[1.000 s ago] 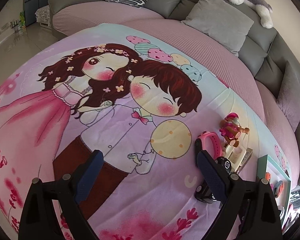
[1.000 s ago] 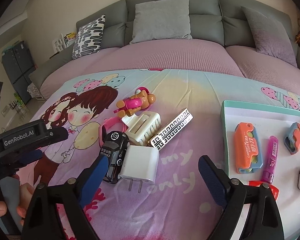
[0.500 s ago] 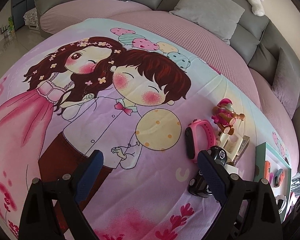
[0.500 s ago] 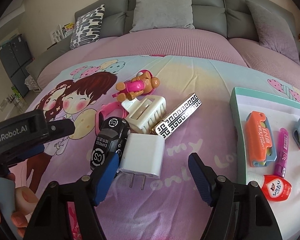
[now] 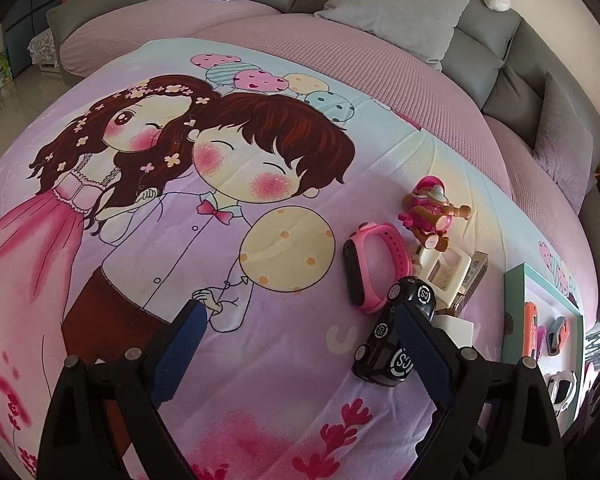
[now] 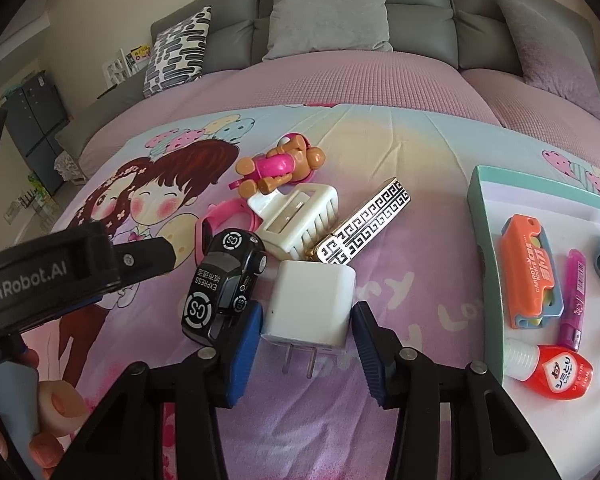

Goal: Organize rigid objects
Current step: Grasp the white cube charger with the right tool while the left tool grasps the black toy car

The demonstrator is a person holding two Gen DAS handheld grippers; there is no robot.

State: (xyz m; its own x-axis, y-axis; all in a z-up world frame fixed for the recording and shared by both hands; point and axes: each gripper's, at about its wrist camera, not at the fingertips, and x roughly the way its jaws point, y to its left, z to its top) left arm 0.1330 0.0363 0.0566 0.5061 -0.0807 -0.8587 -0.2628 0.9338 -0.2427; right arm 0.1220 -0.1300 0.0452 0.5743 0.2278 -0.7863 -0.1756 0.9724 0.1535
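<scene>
Right wrist view: right gripper [image 6: 306, 322] low centre, jaws have just been closing around the white cube-shaped plug charger [image 6: 312, 304]; the left pad looks on it, the right shows a sliver of gap, contact unclear. The charger lies on the cartoon-printed bedspread [image 6: 400, 152], prongs toward the camera. Black toy car [image 6: 222, 280] at its left reads "EXPRESS" and "CS". Only here: left gripper's body marked "GenRobot.AI", fingers of a hand [image 6: 46, 444] lower left, white tray [image 6: 496, 216] right holding orange case [image 6: 530, 270].

Left wrist view: left gripper [image 5: 298, 332] jaws wide, empty; pink watch band [image 5: 374, 264] clear.
</scene>
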